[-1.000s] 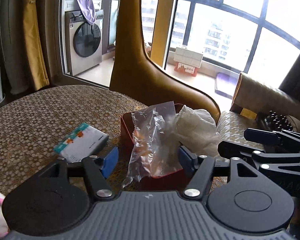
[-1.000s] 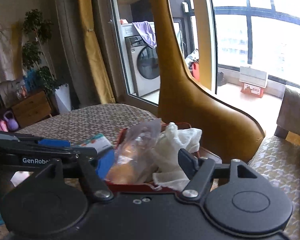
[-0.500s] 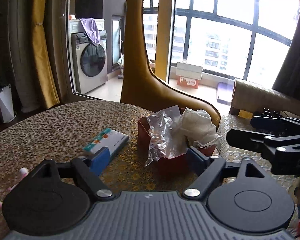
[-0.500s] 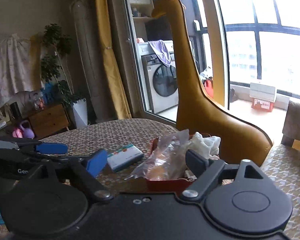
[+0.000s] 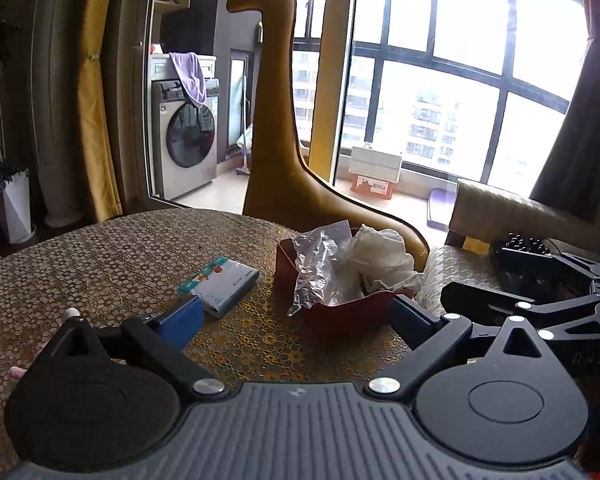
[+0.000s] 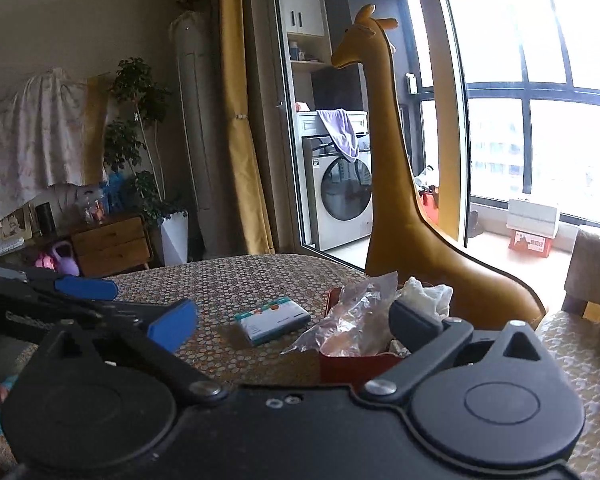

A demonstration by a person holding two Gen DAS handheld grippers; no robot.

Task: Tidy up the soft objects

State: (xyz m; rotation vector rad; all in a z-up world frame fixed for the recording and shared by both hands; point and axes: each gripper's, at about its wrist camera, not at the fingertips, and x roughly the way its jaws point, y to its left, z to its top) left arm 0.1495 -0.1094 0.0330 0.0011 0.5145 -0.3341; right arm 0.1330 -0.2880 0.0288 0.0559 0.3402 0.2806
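Left gripper (image 5: 296,320): my two fingers stand wide apart with nothing between them — one blue pad (image 5: 182,322) on the left, one dark pad on the right, both held above the table (image 5: 100,264).
Right gripper (image 6: 294,324): also spread wide and empty; it hangs in front of the red box (image 6: 356,364), not touching it.
Red box (image 5: 340,312): sits on the patterned tabletop near its far right edge, just in front of the giraffe figure (image 5: 276,120).
Plastic bag (image 5: 320,268): clear and crumpled, stuffed into the left side of the box, one end spilling over the front rim toward me.
White cloth (image 5: 380,256): bunched up in the right side of the same box, touching the bag (it rises above the rim).
Tissue packet (image 5: 220,286): flat on the table just left of the box, apart from it, white with a teal edge.
Left edge: something pink and white pokes out beside my left finger — too hidden to tell what it is.
Other gripper in view: from the left camera, my right gripper (image 5: 540,300) shows at the right, its black linkage level with the box.
Background: a washing machine (image 5: 184,136) with a purple towel draped over it, behind glass.
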